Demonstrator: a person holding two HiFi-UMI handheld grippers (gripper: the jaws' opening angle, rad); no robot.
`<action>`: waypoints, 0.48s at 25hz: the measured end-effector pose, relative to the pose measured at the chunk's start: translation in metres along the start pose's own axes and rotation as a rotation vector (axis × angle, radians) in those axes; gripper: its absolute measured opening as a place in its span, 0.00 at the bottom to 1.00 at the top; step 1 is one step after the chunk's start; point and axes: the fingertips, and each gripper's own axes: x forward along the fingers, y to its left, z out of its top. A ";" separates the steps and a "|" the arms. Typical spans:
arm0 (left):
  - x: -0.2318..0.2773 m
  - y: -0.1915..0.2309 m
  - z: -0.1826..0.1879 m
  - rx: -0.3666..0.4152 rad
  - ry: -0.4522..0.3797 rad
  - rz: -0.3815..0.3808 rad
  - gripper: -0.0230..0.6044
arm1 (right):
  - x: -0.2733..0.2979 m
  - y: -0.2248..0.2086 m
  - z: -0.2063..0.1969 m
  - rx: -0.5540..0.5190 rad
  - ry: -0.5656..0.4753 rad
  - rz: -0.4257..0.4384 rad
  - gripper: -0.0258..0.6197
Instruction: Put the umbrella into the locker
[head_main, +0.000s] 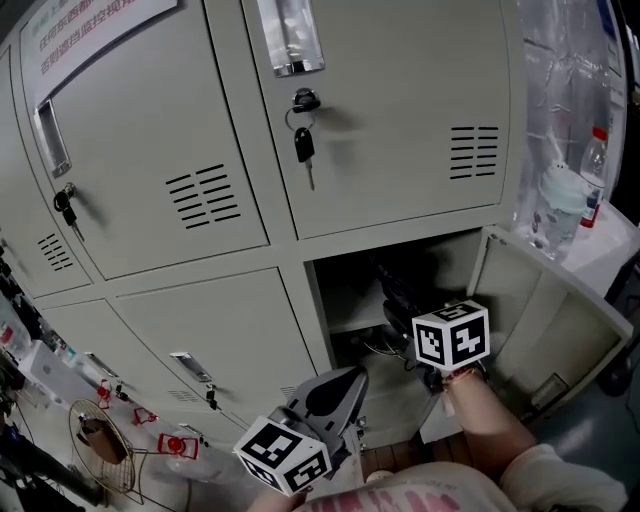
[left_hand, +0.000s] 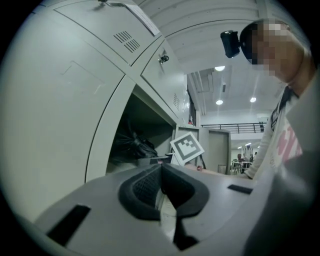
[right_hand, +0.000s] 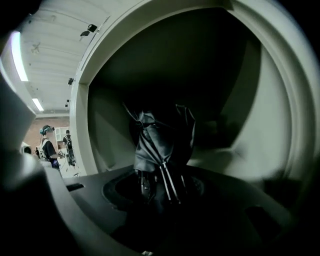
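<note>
Black-headed key (head_main: 304, 148) up top, wire basket (head_main: 72, 445) (lower left), clear bottle (head_main: 596, 175) at right

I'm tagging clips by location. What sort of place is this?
Probably a workplace locker area: a bank of grey metal lockers with keys in their doors, and an open hall with ceiling lights beyond.

We see even indoor light on the pale locker doors (head_main: 150, 180), while the open compartment (head_main: 352, 288) sinks into shadow. Ceiling lamps (left_hand: 219, 102) glare in the left gripper view; both gripper views bend and blacken at their edges.
</note>
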 end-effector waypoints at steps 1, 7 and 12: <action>0.000 0.001 -0.002 -0.005 0.004 0.001 0.04 | 0.004 -0.002 0.003 -0.022 0.002 -0.010 0.30; 0.007 0.001 -0.006 -0.023 0.003 -0.005 0.04 | 0.027 -0.007 0.015 -0.139 0.038 -0.046 0.30; 0.010 0.001 -0.007 -0.022 0.002 -0.005 0.04 | 0.039 -0.010 0.016 -0.245 0.105 -0.087 0.30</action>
